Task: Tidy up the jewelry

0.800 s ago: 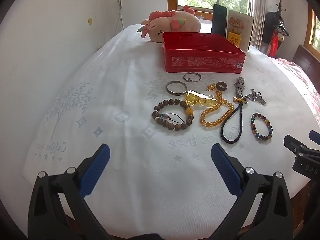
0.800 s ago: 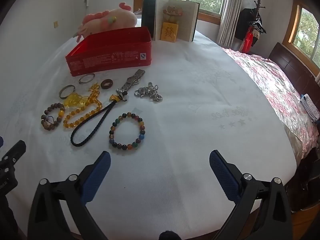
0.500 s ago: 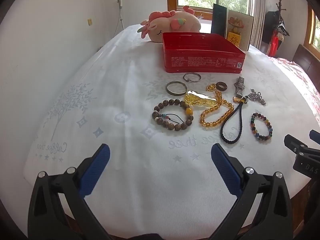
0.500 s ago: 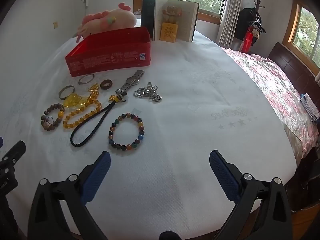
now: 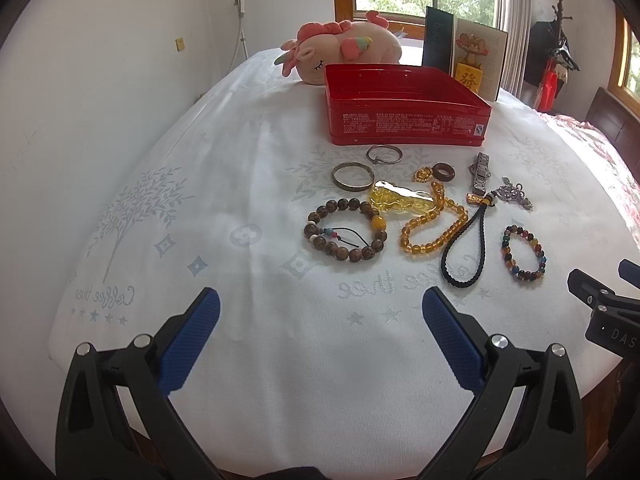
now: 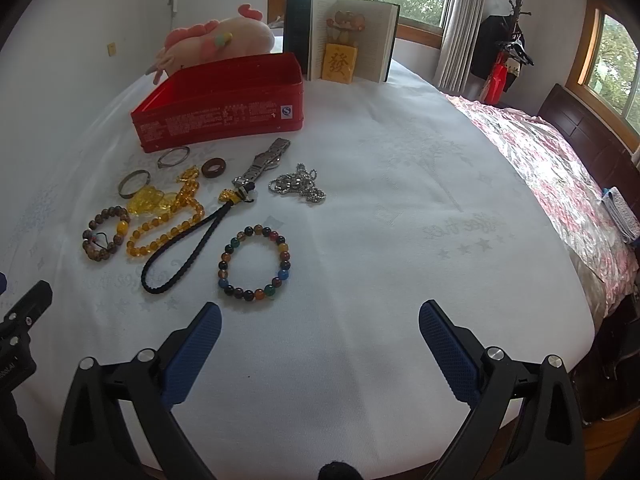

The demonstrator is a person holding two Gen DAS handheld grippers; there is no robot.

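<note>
Jewelry lies spread on a white bedsheet in front of an open red tin box (image 5: 404, 110) (image 6: 218, 110). There is a brown bead bracelet (image 5: 345, 230) (image 6: 105, 234), an amber bead string (image 5: 434, 222) (image 6: 168, 220), a black braided cord (image 5: 464, 248) (image 6: 182, 256), a multicolour bead bracelet (image 5: 523, 252) (image 6: 255, 264), two metal bangles (image 5: 352, 176), a brown ring (image 5: 444, 170) (image 6: 213, 168), a watch band (image 6: 262, 162) and a silver chain (image 6: 298, 188). My left gripper (image 5: 320, 316) and right gripper (image 6: 320, 320) both hover open and hold nothing, short of the pieces.
A pink plush toy (image 5: 344, 50) and an open book with a small figurine (image 6: 342, 50) stand behind the box. A floral quilt (image 6: 560, 184) and dark headboard lie at the right. The bed's near edge runs below the grippers. The right gripper's body (image 5: 608, 312) shows at the left view's edge.
The right wrist view has drifted slightly, so the jewelry sits a little higher in it. Neither gripper has changed its opening and nothing has been touched.
</note>
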